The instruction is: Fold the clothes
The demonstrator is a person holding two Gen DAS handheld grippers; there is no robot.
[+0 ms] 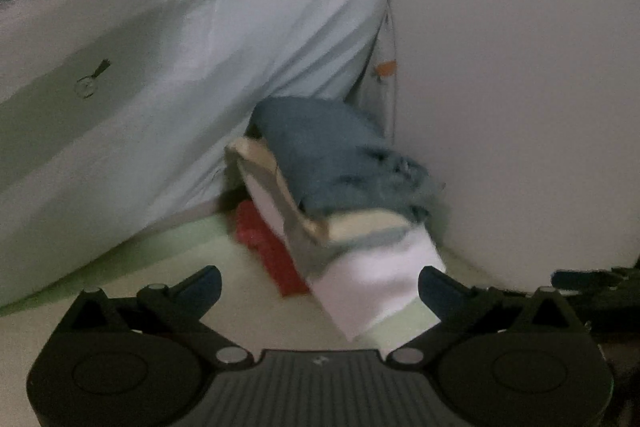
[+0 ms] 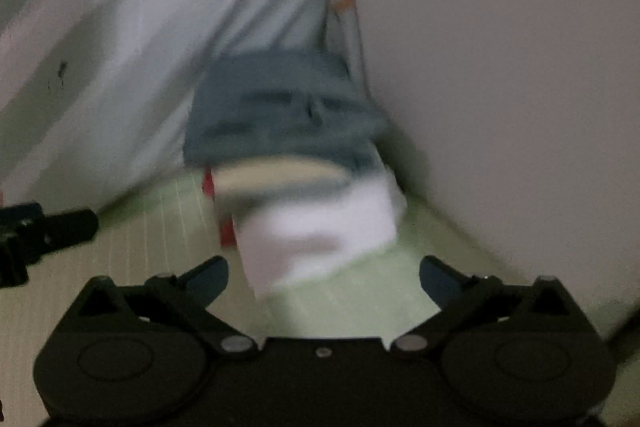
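Observation:
A stack of folded clothes (image 1: 344, 211) sits in the corner: a blue denim piece (image 1: 320, 147) on top, a cream layer and a grey layer under it, a white piece (image 1: 372, 283) at the bottom. A red garment (image 1: 268, 243) lies to its left on the bed. My left gripper (image 1: 320, 285) is open, its fingers wide apart just short of the stack's white end, nothing held. In the blurred right wrist view the same stack (image 2: 296, 163) lies ahead of my right gripper (image 2: 324, 277), which is open and empty. The other gripper (image 2: 44, 227) shows at the left edge.
A pale blue quilt (image 1: 160, 67) with carrot prints is heaped at the left and behind the stack. A plain wall (image 1: 520, 87) rises right beside the stack. The pale green striped sheet (image 2: 160, 235) spreads in front.

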